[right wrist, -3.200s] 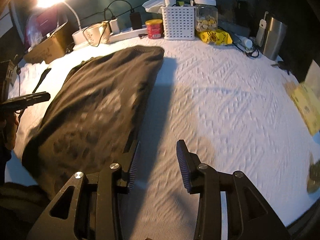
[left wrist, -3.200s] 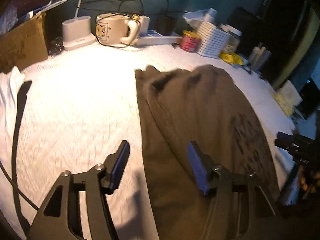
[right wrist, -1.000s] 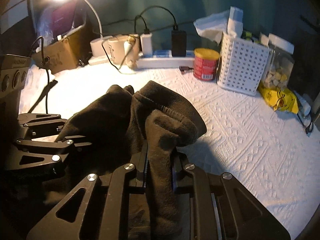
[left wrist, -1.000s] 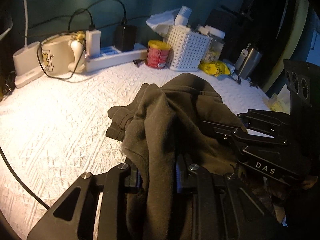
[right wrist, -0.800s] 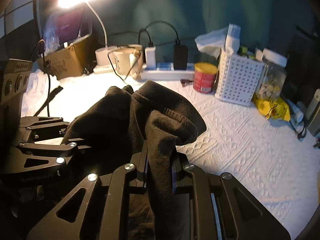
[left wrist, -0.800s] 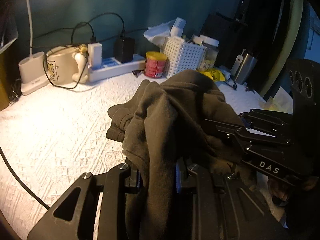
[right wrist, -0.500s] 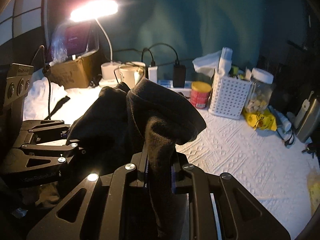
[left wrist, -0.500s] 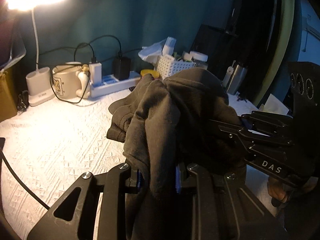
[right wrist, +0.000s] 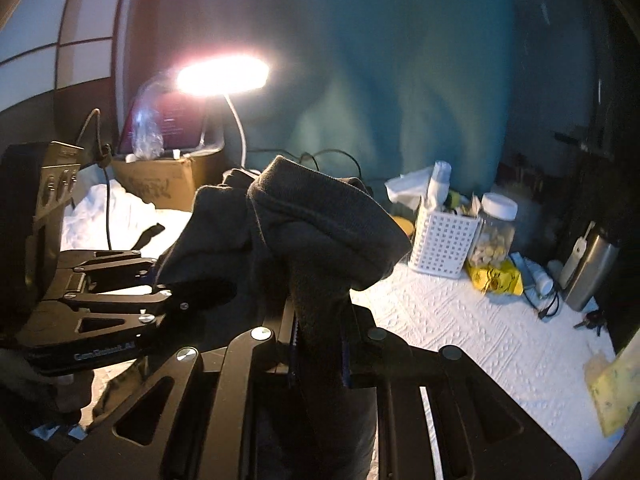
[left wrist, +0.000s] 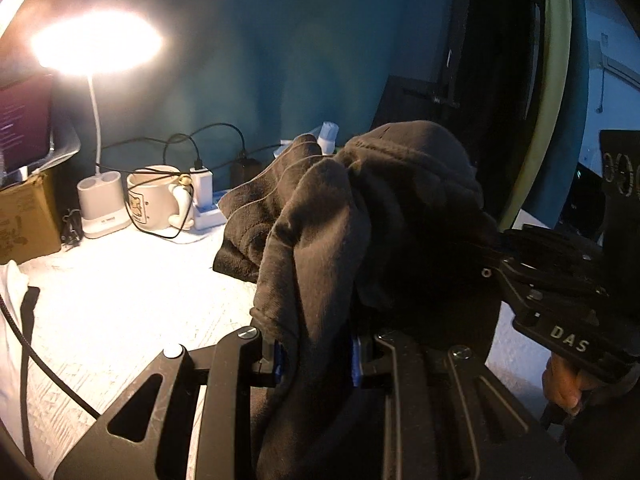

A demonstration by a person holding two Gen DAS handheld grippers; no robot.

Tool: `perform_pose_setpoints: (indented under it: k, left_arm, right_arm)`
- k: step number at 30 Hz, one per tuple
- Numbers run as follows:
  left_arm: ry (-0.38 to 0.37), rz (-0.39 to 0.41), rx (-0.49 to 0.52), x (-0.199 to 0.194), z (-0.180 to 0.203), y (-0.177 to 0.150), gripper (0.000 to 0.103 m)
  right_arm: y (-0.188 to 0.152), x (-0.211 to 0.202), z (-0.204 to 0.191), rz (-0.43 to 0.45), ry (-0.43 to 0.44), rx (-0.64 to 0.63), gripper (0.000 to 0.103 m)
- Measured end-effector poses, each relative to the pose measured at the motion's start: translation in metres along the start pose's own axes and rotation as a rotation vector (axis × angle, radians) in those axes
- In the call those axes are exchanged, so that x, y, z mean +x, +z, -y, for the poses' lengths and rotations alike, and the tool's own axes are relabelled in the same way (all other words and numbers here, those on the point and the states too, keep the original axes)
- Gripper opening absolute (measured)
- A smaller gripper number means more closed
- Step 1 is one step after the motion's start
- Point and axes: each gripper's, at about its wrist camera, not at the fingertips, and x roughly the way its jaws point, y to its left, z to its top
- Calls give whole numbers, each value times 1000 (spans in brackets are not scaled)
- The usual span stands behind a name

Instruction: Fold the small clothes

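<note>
A dark olive-brown garment hangs bunched between both grippers, lifted above the white textured table. My left gripper is shut on one edge of it. My right gripper is shut on another edge of the garment. The right gripper also shows at the right of the left wrist view, and the left gripper at the left of the right wrist view. The two grippers are close together, side by side. The cloth hides the fingertips.
At the back stand a lit desk lamp, a mug, a power strip with chargers, a cardboard box, a white basket, a jar and a steel flask. White cloth lies at the left.
Both grippers closed on the flat garment's edges and have lifted it. Over the last second they rose higher, so the garment now hangs bunched well above the table.
</note>
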Motion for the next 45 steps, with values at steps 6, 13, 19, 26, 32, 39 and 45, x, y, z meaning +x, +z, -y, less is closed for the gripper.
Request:
perform_pose_setpoints:
  k: [6,13,19,26,32,39,45]
  left_arm:
    - [9,63,-4,-25,2,1,22]
    - [14,133,13,-55,7,2,22]
    - [30,189,19,-81,7,5,22]
    - [69,246,23,-109,3,9,22]
    - [102,286,26,-133,-6,12,22]
    - [157,332,11,-153,-24,14,22]
    - [206,337,-7,-176,-39,8,22]
  right_arm:
    - [9,-26,-15,62,-2,-23,15]
    - [21,-54,-34,130,-4,-61,15]
    - [30,-74,-51,184,3,-92,15]
    - [41,-92,-74,238,28,-133,15]
    - [55,-99,-93,280,59,-165,15]
    - [69,-101,-117,319,112,-212,15]
    - [76,-99,-140,332,178,-226,15]
